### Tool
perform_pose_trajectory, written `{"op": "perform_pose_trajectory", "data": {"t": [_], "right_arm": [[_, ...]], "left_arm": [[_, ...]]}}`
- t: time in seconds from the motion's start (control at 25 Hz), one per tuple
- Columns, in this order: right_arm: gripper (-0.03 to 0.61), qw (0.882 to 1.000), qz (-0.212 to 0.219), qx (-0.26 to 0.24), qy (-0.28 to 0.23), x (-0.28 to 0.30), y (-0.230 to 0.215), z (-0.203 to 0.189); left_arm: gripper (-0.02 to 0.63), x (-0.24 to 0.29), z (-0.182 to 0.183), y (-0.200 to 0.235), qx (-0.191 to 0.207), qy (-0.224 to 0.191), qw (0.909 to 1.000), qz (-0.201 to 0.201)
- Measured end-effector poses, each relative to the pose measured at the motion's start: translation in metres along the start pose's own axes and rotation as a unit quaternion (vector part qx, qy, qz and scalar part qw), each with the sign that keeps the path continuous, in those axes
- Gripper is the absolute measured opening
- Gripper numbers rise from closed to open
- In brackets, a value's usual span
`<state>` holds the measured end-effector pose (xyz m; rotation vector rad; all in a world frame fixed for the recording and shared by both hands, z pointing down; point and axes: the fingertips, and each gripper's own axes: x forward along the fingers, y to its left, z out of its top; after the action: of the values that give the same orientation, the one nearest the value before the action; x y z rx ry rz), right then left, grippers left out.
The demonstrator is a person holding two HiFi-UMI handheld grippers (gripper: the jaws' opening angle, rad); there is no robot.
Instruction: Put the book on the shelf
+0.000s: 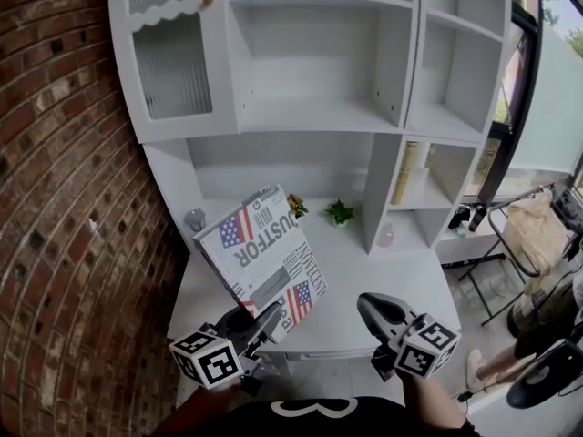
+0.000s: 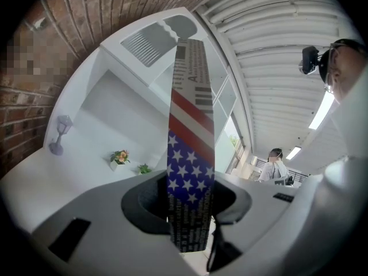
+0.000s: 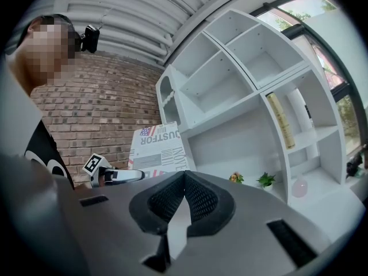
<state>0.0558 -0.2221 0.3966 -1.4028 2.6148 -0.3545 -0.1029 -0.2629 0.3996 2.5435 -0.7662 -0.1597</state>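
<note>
The book [image 1: 260, 258], white with bold print and American flags on its cover, is held tilted above the white desk [image 1: 387, 276] at the left. My left gripper [image 1: 271, 315] is shut on its lower edge. In the left gripper view the book's spine [image 2: 191, 154] stands upright between the jaws of the left gripper [image 2: 190, 211]. My right gripper [image 1: 364, 303] hangs over the desk's front edge, to the right of the book, shut and empty. The right gripper view shows the book [image 3: 155, 151] at the left of the right gripper [image 3: 184, 174]. The white shelf unit [image 1: 319, 116] rises behind the desk.
A brick wall [image 1: 64, 198] stands close on the left. On the desk's back are a glass goblet [image 1: 195, 218], a flower pot [image 1: 296, 208], a green plant [image 1: 341, 212] and a pink object [image 1: 385, 237]. A tan book [image 1: 404, 173] leans in the right compartment. A chair [image 1: 510, 235] stands at the right.
</note>
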Motion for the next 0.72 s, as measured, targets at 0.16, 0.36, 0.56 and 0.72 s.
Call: {"op": "perform_pose_trajectory", "data": {"t": [0.16, 0.36, 0.56, 0.72], "right_arm": [[0.011, 1.0, 0.001, -0.001, -0.001, 0.003, -0.003, 0.002], [0.011, 1.0, 0.005, -0.01, -0.009, 0.007, -0.01, 0.012], [0.011, 1.0, 0.022, -0.018, -0.01, 0.016, -0.017, 0.024], [0.011, 0.999, 0.036, -0.035, -0.017, 0.024, -0.028, 0.045]], "left_arm": [[0.149, 0.004, 0.008, 0.002, 0.009, -0.003, 1.0, 0.002], [0.149, 0.012, 0.019, 0.003, 0.018, -0.012, 0.9998, 0.002], [0.149, 0.025, 0.032, 0.003, 0.027, -0.02, 0.9994, 0.011], [0.149, 0.044, 0.046, 0.003, 0.025, -0.029, 0.9992, 0.011]]}}
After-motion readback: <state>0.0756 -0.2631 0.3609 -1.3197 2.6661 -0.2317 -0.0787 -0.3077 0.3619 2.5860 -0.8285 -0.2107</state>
